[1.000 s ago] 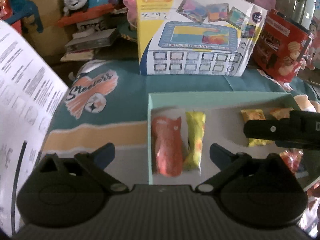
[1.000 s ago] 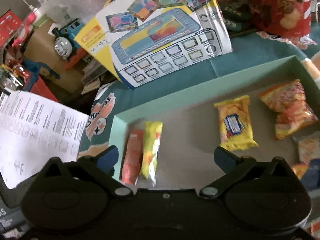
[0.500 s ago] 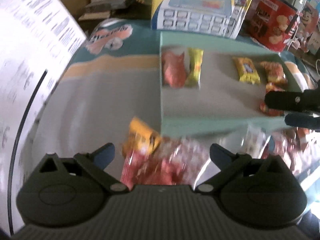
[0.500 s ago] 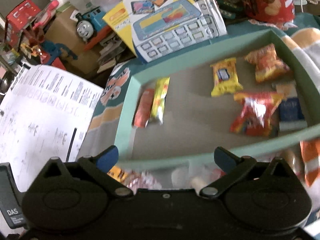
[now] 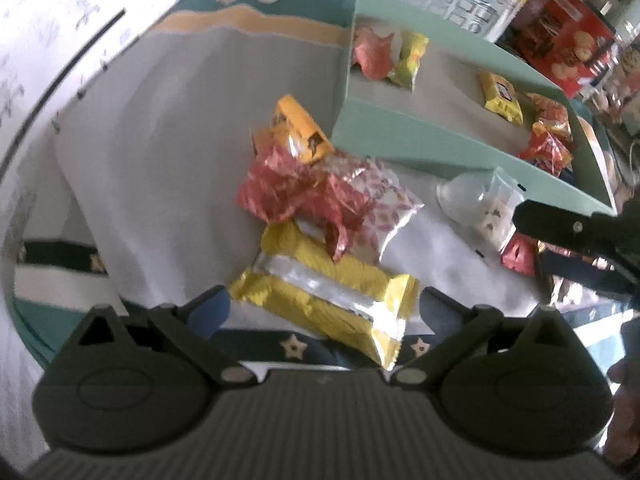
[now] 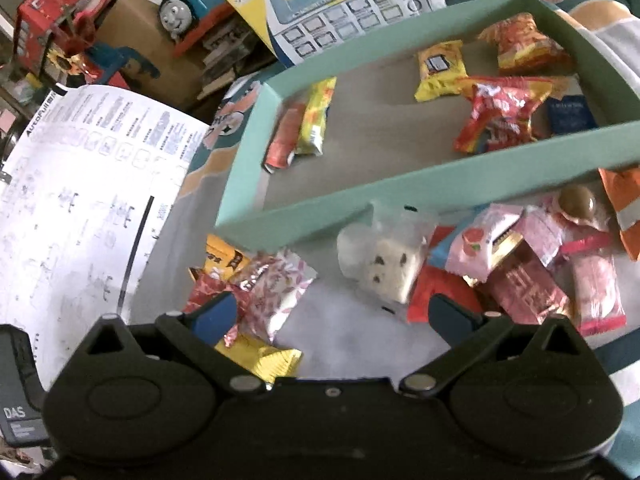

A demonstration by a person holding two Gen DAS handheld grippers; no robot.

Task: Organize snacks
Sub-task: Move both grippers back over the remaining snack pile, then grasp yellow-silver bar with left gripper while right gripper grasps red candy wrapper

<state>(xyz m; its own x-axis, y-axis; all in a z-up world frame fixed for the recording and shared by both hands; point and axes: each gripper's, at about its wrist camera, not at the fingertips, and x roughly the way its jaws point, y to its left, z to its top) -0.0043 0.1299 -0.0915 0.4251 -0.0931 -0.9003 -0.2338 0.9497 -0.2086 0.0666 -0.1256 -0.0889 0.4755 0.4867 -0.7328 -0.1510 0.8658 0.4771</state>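
Observation:
A mint green box holds several snack packets, among them a red packet and a yellow packet. Loose snacks lie in front of it. My left gripper is open, its jaws on either side of a yellow and silver packet, with a red crinkled wrapper just beyond. My right gripper is open and empty above the cloth, near a clear bag with a white treat and several pink packets. The right gripper's fingers show in the left wrist view.
A large white printed sheet lies at the left. A toy tablet box, a blue toy train and a red cookie box stand behind the green box. An orange packet lies by the box's near corner.
Both grippers have pulled back from over the box towards the near side. The loose snack pile in front of the box has come into view. Both stay open.

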